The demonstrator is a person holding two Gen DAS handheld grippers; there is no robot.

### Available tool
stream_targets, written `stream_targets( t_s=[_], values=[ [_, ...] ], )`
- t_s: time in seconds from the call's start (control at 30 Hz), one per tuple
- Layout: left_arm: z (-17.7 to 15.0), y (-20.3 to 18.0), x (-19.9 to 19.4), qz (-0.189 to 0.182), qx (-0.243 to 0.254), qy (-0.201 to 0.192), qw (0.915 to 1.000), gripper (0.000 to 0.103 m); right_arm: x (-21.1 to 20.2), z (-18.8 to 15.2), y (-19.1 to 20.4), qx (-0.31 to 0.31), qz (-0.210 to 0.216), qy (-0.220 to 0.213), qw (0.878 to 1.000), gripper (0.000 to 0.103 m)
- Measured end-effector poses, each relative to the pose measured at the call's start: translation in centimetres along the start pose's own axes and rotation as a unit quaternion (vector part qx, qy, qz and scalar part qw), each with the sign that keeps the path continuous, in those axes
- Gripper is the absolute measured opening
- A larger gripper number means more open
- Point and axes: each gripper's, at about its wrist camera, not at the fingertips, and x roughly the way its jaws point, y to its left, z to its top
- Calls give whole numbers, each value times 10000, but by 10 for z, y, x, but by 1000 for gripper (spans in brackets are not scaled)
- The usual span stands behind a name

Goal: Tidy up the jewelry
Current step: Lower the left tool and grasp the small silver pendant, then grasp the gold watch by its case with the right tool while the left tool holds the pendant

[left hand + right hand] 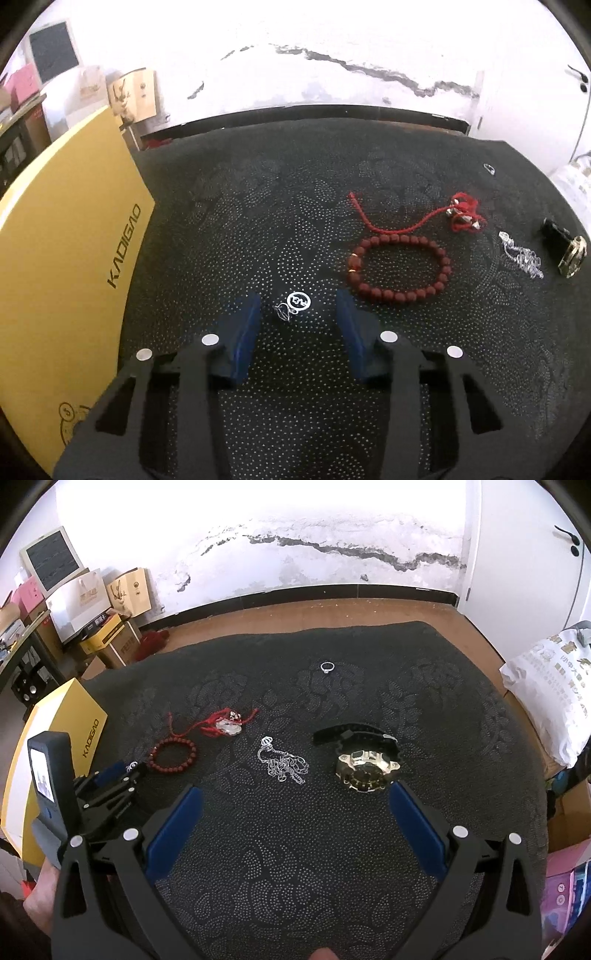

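Small silver pendant [294,308] lies flat on the dark cloth [295,221], between the open jaws of the left gripper [298,308].

It looks thin, light and slippery, so pinching its ring edge seems best; the right gripper [295,799] hangs wide open above the cloth, near the watch [364,770].

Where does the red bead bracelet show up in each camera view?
Left wrist view: red bead bracelet right of centre, just beyond the right finger of the left claw.
Right wrist view: bracelet at left, near the yellow box.
Shared landmark: the red cord charm lies just behind it.
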Motion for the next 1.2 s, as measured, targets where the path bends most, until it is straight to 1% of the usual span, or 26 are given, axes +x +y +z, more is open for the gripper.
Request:
stream_targets(
  t_s=[0.03, 0.1, 0.17, 0.2, 0.23, 0.4, 0.57, 0.67, 0.77, 0.9, 1.03, 1.13, 1.2],
  values=[
    [1, -2, 0, -30, 44, -7, 10000, 35, 0, 0, 0, -2, -4, -5, 10000, 97],
    [1, -7, 0, -94, 198, -22, 9998, 23, 0, 0, 0, 10, -19, -20, 10000, 97],
    [1, -8, -1, -51, 288, -29, 9996, 19, 0, 0, -2, 33, -32, -20, 10000, 97],
    [1, -10, -1, -20, 341, -33, 9994, 11, 0, -1, -3, 42, -34, -21, 10000, 97],
    [1, -11, -2, 38, 374, -34, 9993, 10, 0, -1, -2, 50, -41, -26, 10000, 97],
    [1, -10, -6, 48, 297, 7, 9995, 9, 3, -1, -3, 24, -63, -10, 10000, 97],
    [7, -14, -29, 79, 275, -114, 9995, 9, 3, 0, -8, -78, -111, -79, 9999, 97],
    [15, -18, -53, -19, 171, -176, 9997, 9, 9, -5, -19, -159, -208, 24, 9997, 97],
    [21, -28, -78, -101, 278, -334, 9990, 9, 17, -12, -29, -287, -288, 144, 9991, 97],
    [24, -42, -99, -403, 358, -376, 9978, 9, 34, -27, -45, -357, -279, 419, 9981, 97],
    [31, -47, -106, -675, 293, -326, 9968, 9, 59, -35, -53, -487, -479, 556, 9961, 97],
    [33, -49, -104, -736, 197, -265, 9967, 9, 84, -36, -54, -517, -489, 729, 9948, 97],
    [32, -50, -101, -757, 178, -161, 9968, 9, 92, -34, -59, -340, -392, 700, 9962, 98]
  ],
)
